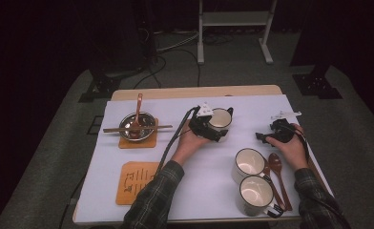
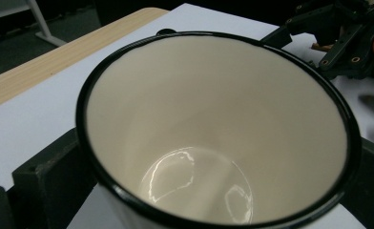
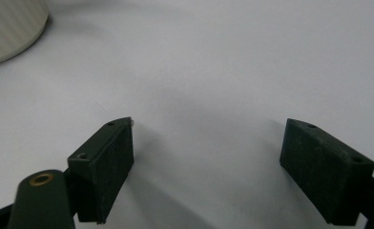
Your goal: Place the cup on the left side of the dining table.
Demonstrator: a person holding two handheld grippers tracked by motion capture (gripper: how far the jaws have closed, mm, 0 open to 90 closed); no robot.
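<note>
Left claw clamps the mug between its jaws; right claw gapes apart.

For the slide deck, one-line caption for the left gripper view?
Left gripper clasps a cream enamel mug with black rim, empty, over the white table cover.

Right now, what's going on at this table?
A person works with tongs in each hand. The left tongs are shut on a cream mug near the middle of the white cover. The right tongs hover open over bare cover. Two more mugs and two spoons wait at the near right.
</note>
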